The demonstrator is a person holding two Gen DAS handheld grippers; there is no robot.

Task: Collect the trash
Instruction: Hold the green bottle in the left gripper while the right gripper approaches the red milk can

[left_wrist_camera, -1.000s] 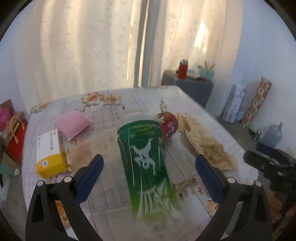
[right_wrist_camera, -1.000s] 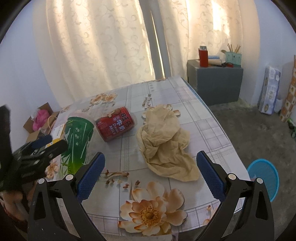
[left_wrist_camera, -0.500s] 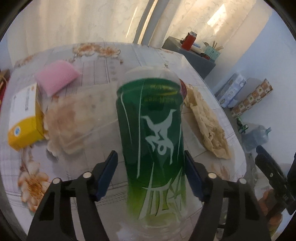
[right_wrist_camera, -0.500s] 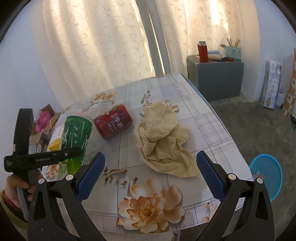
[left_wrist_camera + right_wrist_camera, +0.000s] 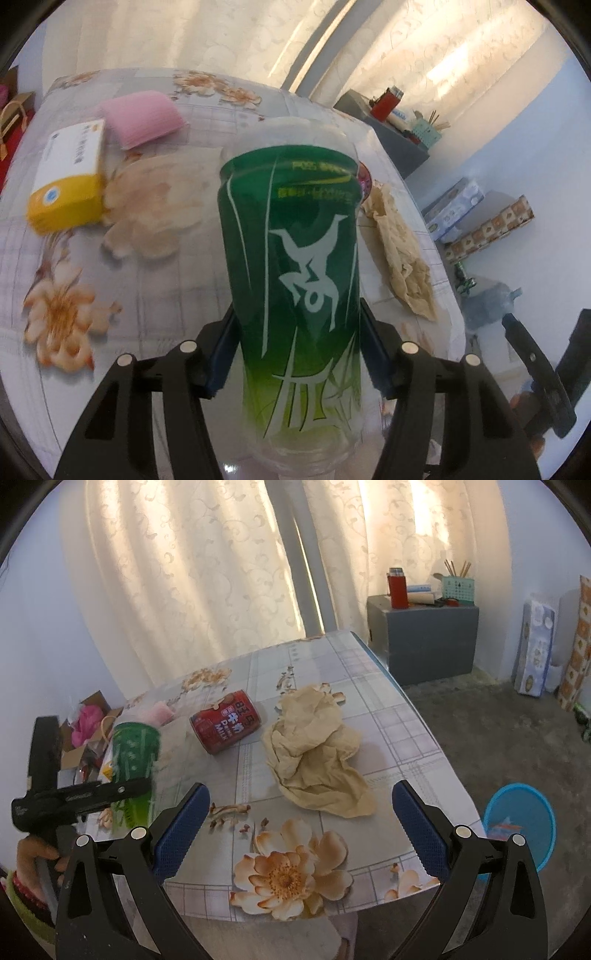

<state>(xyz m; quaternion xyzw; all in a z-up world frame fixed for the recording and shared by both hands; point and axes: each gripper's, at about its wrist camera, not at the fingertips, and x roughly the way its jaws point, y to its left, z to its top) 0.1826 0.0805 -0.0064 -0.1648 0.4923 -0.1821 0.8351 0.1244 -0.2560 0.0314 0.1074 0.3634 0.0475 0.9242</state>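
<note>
My left gripper [image 5: 295, 354] is shut on a green bottle [image 5: 295, 266] with white lettering and holds it upright above the table. The bottle also shows at the left of the right wrist view [image 5: 135, 753], with the left gripper [image 5: 81, 794] across it. My right gripper [image 5: 301, 827] is open and empty above the table's near edge. A red can [image 5: 225, 726] lies on its side mid-table. A crumpled tan paper [image 5: 316, 755] lies to its right and also shows in the left wrist view [image 5: 402, 254].
A yellow and white box [image 5: 68, 177] and a pink pad [image 5: 142, 118] lie on the floral tablecloth [image 5: 291, 878]. A blue bin [image 5: 521, 821] stands on the floor at the right. A grey cabinet [image 5: 424, 642] stands by the curtain.
My left gripper closed on the green bottle and lifted it off the table. The right gripper stayed open and nearly still.
</note>
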